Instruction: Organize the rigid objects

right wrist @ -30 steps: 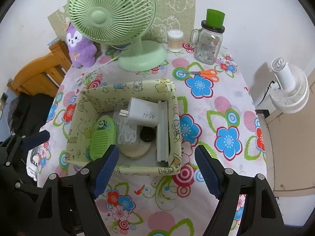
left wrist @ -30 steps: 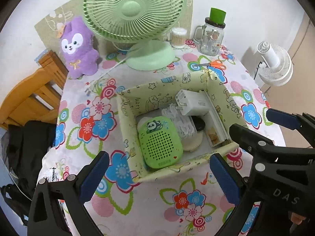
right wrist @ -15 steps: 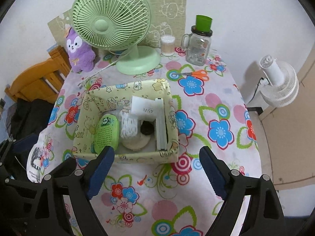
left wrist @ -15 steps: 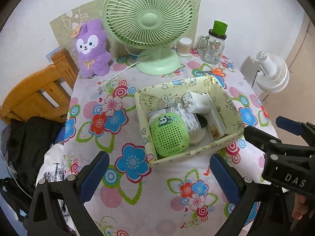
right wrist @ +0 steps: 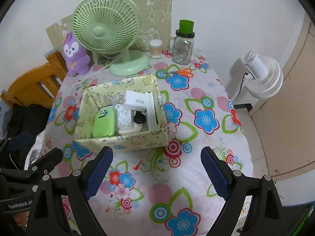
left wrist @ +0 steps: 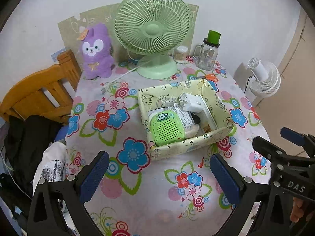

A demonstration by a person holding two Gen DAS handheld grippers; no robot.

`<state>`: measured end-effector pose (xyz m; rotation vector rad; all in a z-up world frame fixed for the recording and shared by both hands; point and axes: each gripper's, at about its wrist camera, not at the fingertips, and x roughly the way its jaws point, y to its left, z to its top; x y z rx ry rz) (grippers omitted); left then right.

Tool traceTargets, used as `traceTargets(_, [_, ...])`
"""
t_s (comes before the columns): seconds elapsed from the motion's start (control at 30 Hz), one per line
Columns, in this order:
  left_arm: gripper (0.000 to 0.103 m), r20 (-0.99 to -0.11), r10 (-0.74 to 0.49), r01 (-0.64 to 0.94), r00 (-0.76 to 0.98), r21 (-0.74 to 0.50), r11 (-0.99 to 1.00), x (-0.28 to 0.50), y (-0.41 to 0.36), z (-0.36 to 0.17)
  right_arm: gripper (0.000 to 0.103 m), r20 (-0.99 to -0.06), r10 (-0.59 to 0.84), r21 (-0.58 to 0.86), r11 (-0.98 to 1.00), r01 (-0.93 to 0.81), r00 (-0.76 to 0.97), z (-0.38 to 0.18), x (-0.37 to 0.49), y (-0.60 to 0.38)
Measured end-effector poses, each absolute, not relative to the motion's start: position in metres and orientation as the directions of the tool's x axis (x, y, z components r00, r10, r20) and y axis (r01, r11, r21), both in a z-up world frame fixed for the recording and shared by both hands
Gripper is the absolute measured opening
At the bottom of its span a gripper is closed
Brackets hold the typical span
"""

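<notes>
Both grippers pulled back; box [right wrist: 122, 141] now beyond right gripper [right wrist: 156, 172], opening, empty.

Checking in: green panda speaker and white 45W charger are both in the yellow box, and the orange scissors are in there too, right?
Not quite. The orange scissors lie on the tablecloth behind the yellow box, as the right wrist view shows. The green panda speaker and white 45W charger are inside.

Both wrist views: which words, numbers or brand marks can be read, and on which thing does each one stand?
"45W": on the white charger in the storage box, printed upside down in the right wrist view.
"PARTY": on the box's inner wall.
"DAS": on the right gripper's body, seen in the left wrist view.
"GenRobot.AI": on the left gripper's body, seen in the right wrist view, partly cut off.
Print on the glass jar and the green speaker: too small to read.
</notes>
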<state>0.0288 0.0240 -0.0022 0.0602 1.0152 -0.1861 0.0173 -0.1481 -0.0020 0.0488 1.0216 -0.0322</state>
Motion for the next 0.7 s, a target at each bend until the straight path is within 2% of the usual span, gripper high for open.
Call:
traceTargets(0.13, [0.103, -0.837, -0.085, 0.147, 0.541, -0.006, 0.989, 0.015, 0.025, 0.008, 0.094, -0.839, 0.001, 0.026, 0.999, 0.038, 0.544, 0.008, 0.001, -0.154])
traceTargets(0.53, [0.103, -0.793, -0.093, 0.126, 0.603, -0.020, 0.992, -0.022, 0.015, 0.045, 0.096, -0.795, 0.039, 0.061, 0.998, 0.017, 0.606, 0.039, -0.023, -0.172])
traceTargets(0.7, [0.103, -0.790, -0.081, 0.111, 0.607, -0.017, 0.994, -0.029, 0.011, 0.050, 0.101, -0.767, 0.021, 0.017, 1.000, -0.012, 0.641, 0.055, -0.032, -0.172])
